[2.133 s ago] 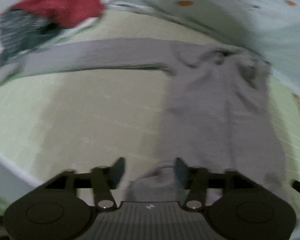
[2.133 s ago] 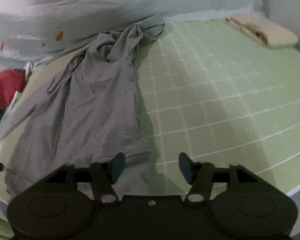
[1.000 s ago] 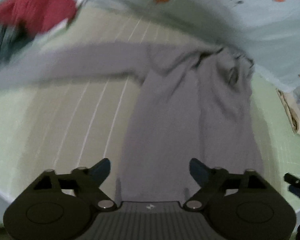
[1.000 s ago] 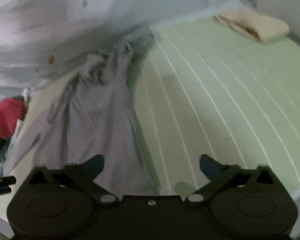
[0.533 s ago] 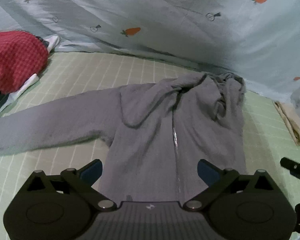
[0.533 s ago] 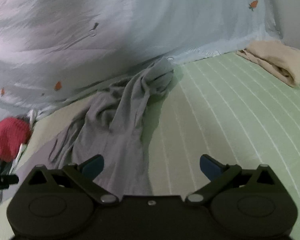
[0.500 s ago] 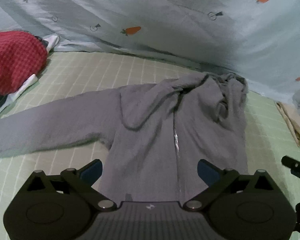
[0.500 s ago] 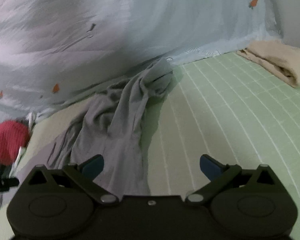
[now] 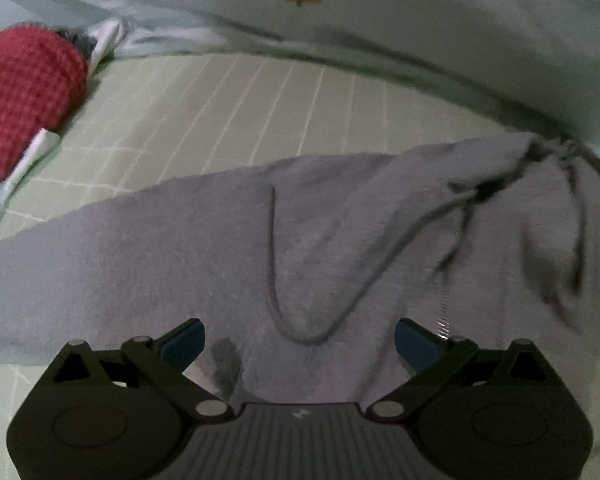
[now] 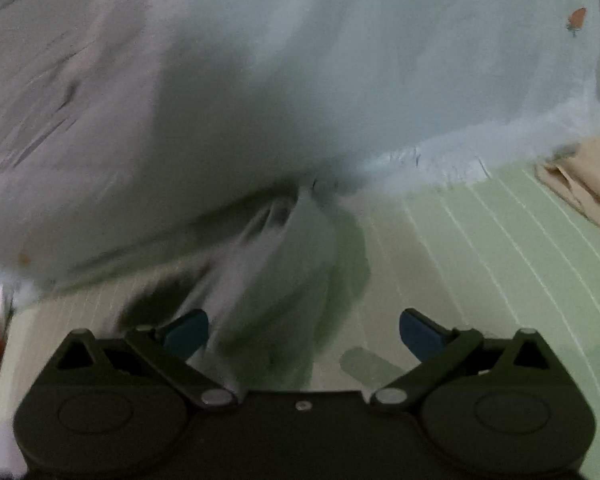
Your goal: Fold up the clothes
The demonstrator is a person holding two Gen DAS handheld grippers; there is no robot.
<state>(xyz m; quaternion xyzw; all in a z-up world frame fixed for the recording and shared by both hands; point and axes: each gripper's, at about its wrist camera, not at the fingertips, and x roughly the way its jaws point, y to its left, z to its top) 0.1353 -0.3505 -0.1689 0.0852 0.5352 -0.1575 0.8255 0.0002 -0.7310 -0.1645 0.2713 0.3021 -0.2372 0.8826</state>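
Both grippers, left gripper [image 9: 298, 338] and right gripper [image 10: 304, 330], moved nearer the grey hoodie [image 9: 340, 240], jaws apart.

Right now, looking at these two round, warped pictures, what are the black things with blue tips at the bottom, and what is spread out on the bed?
There is no robot here: a person holds a two-finger gripper in each hand, and a wide-angle camera on each one looks forward along its fingers. One picture comes from the left gripper, the other from the right gripper. The blue tips are the finger pads; both pairs stand wide apart and hold nothing. On the green checked sheet lies a grey zip hoodie, one sleeve stretched sideways. Behind it hangs a pale blue carrot-print cloth. A red checked garment lies off to one side, and a folded beige cloth to the other. The right view is blurred.
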